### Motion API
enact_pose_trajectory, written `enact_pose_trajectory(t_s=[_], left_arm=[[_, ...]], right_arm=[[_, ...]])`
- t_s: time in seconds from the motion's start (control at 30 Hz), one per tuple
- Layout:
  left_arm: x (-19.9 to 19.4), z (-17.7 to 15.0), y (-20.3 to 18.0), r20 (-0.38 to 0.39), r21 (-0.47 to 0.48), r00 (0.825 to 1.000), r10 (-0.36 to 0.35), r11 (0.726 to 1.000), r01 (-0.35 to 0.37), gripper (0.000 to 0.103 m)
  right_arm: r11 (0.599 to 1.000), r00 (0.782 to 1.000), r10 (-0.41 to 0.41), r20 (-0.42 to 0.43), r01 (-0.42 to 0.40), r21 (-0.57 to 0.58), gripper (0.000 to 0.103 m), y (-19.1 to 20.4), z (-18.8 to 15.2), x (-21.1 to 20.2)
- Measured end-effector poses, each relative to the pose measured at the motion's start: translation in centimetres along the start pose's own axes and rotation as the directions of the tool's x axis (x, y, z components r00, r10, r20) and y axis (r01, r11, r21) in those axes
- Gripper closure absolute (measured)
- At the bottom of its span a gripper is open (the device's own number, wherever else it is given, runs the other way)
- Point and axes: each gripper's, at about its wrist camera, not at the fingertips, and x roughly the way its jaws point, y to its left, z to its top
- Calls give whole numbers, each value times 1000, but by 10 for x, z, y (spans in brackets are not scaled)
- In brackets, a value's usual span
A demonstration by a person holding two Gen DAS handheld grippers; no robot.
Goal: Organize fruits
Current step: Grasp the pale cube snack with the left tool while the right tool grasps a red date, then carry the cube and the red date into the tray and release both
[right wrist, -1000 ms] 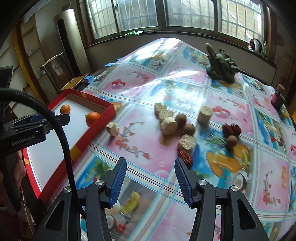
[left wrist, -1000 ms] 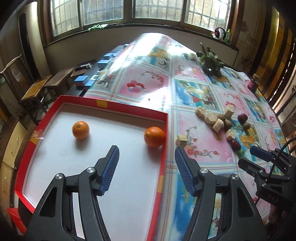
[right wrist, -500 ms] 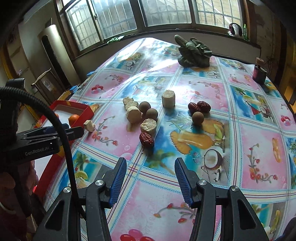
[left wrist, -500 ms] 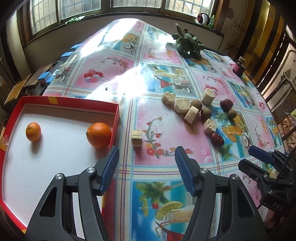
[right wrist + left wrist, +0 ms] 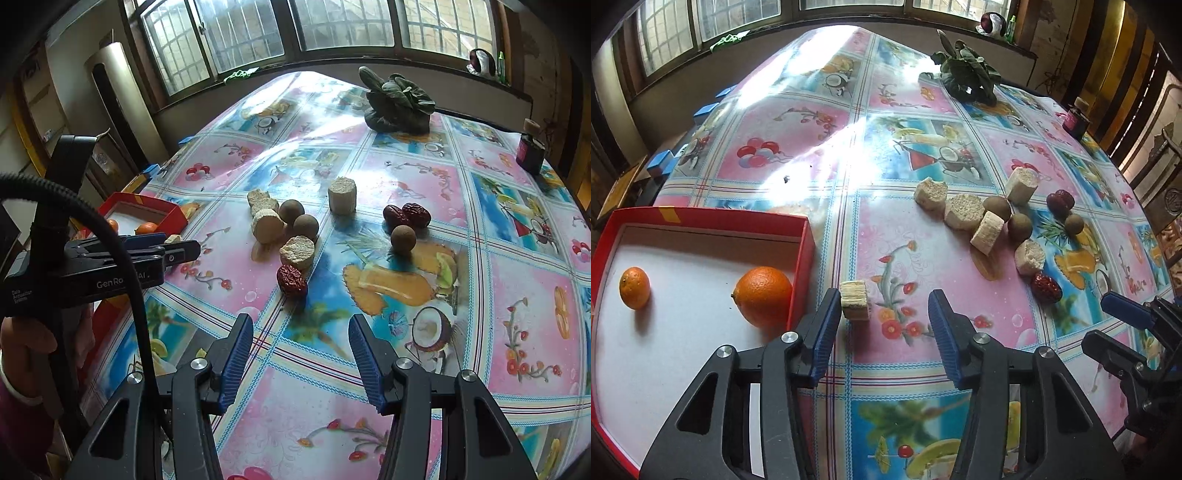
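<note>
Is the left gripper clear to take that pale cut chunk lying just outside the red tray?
Probably yes. The left gripper, fingers closing, has the chunk beside its left finger; the red tray wall stands close.

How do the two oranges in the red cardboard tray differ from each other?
The large round orange looks clearly bigger than the small round orange. The large one sits close to the right wall of the red cardboard tray, while the small one lies near the tray's left side. Both are bright orange, whole, and rest on the tray's white floor.
</note>
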Motion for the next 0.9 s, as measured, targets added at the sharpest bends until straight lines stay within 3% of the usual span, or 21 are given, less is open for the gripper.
enact_pose_trajectory(t_s=[0.1,0.23,0.27,0.7,0.9], left_arm=[[5,-1,2,-10,-3,1000,11,1000,-11,57],[6,1,6,-14,-25,1000,8,1000,-9,86],[7,1,7,-17,-31,1000,8,999,-9,89],[-28,-4,16,62,-48,998,-15,999,18,90],[-38,-9,24,62,-54,998,-24,998,27,90]], right_arm=[[1000,1000,1,-1,-1,11,51,-3,2,2],[1000,1000,13,2,-13,14,52,-5,3,5],[1000,1000,18,2,-18,10,53,-4,3,6],[1000,1000,6,-26,-7,-19,60,4,14,29],[995,998,-44,-34,41,-88,78,13,26,49]])
